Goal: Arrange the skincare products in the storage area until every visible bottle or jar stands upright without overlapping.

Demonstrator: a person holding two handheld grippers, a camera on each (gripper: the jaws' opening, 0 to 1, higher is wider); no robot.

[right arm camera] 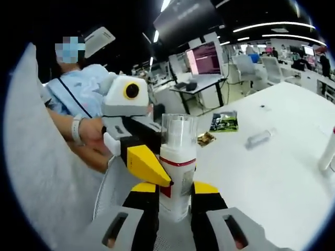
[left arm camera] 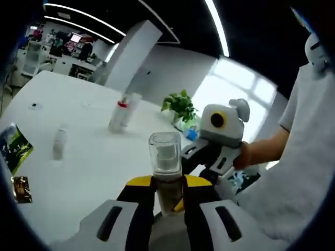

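Observation:
A white pump bottle (left arm camera: pixel 166 157) with a clear cap and a red band is held up above the white table (left arm camera: pixel 89 157). My left gripper (left arm camera: pixel 168 184) is shut on its lower body. From the right, the right gripper (left arm camera: pixel 205 158) reaches in to the same bottle. In the right gripper view the bottle (right arm camera: pixel 178 157) stands upright between the yellow-tipped jaws of my right gripper (right arm camera: pixel 175 189), which press on its base. The left gripper (right arm camera: pixel 149 166) lies against the bottle's left side. A second red-banded bottle (left arm camera: pixel 123 112) stands on the table, and a small clear bottle (left arm camera: pixel 59 144) lies on its side.
Two packets (left arm camera: pixel 14 147) (left arm camera: pixel 21 189) lie near the table's edge, and a potted plant (left arm camera: pixel 181 106) stands at the far side. A person's hand and sleeve (left arm camera: pixel 309 157) are at the right. The lying clear bottle (right arm camera: pixel 260 138), a packet (right arm camera: pixel 224 121) and a white bottle (right arm camera: pixel 328 149) rest on the table (right arm camera: pixel 272 178).

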